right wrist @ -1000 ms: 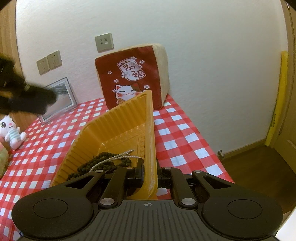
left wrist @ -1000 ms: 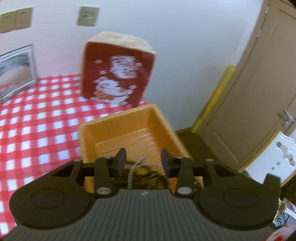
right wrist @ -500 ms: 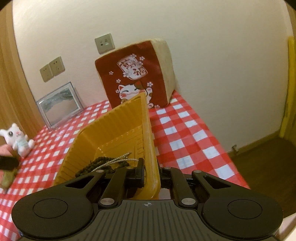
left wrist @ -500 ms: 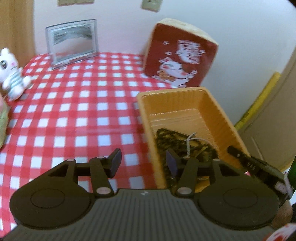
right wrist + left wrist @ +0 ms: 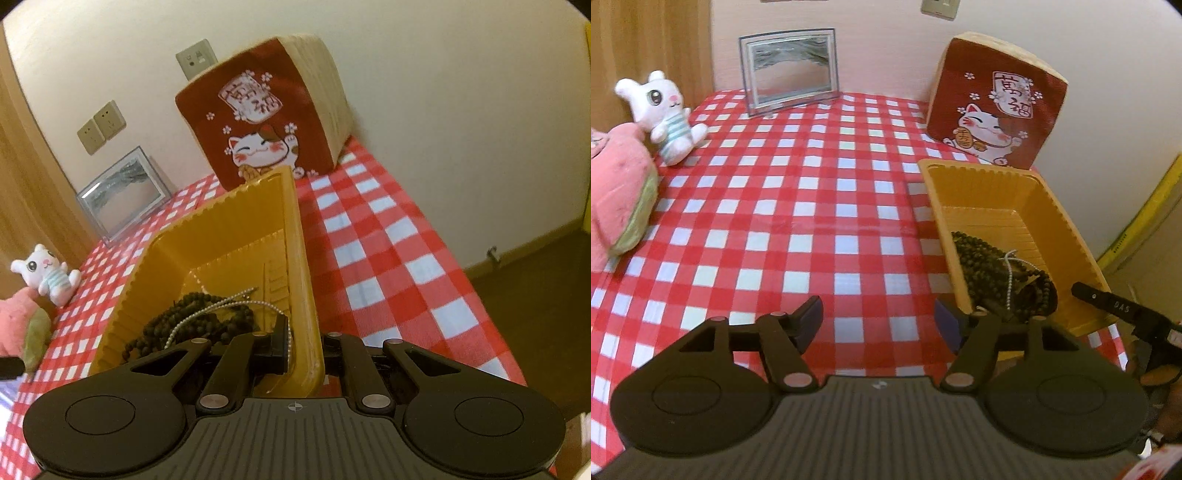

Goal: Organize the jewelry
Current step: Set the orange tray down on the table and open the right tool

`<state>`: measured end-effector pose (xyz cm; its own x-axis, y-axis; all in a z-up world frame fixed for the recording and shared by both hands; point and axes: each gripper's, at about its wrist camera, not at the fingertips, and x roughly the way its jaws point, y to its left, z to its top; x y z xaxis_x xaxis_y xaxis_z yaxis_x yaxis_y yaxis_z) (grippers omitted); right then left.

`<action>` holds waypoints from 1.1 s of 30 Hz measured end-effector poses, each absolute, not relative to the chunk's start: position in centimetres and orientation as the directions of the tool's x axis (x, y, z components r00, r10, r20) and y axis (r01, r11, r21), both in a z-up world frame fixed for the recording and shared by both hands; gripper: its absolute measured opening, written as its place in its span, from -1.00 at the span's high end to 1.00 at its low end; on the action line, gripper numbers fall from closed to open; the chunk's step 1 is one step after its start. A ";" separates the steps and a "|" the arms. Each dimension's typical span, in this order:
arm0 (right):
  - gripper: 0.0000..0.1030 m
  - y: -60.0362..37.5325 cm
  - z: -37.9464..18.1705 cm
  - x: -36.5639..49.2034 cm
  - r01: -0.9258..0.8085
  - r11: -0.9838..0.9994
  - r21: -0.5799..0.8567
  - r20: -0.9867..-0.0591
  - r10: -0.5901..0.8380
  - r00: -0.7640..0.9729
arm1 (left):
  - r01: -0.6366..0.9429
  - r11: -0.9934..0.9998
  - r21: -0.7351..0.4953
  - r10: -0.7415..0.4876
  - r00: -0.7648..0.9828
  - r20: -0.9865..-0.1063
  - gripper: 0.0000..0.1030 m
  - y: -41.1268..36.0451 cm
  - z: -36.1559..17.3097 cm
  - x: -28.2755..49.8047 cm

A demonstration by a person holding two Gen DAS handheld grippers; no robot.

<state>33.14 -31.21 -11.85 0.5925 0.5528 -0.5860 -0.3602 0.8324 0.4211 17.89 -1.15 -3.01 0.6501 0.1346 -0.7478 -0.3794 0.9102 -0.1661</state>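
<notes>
Orange tray [image 5: 1049, 206] sits at the right edge of the surface [image 5: 798, 206], which is covered in a red-and-white checked cloth. The tray is ribbed along its walls.

Contents: a heap of dark bead strands [image 5: 990, 258] piled in the end of the tray nearest the grippers, with a thin silver bead chain [image 5: 1009, 280] lying across the heap. The far half of the tray floor is bare.

Right gripper [image 5: 301, 350]: jaws together, clamped on the tray's right wall at its near corner, one finger inside and one outside. Seen from this gripper, the dark beads lie just ahead and to the left of the inner finger, and the silver chain runs right up to that finger.

Left gripper [image 5: 879, 319]: jaws apart, having just been opening, nothing between them; checked cloth shows through the gap. The tray's near left corner is just beside its right finger; whether they touch, cannot tell.

Beyond the tray: a red lucky-cat cushion [image 5: 993, 118] against the wall. Far left of the left gripper: a white plush rabbit [image 5: 663, 114], a pink plush [image 5: 617, 192], and a framed picture [image 5: 790, 86].
</notes>
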 end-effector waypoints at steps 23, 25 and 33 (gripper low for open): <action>-0.56 -29.2 -1.7 24.3 -0.353 0.908 0.227 -0.537 0.419 0.732 | -0.420 0.902 -0.103 0.265 0.725 -0.636 -0.69 -0.3 0.7 8.8; -0.56 -28.2 -0.8 22.3 -0.398 0.887 0.235 -0.546 0.459 0.701 | -0.409 0.908 -0.084 0.263 0.716 -0.646 -0.69 -0.5 1.0 7.9; -0.56 -25.6 0.1 16.5 -0.466 0.819 0.336 -0.652 0.559 0.512 | -0.355 0.933 -0.065 0.202 0.663 -0.721 -0.69 -1.9 0.9 4.6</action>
<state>16.54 -25.57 0.07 0.5122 0.5591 -0.6520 -0.4659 0.8186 0.3359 4.62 -1.85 0.89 0.6634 0.2020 -0.7205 -0.3547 0.9327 -0.0650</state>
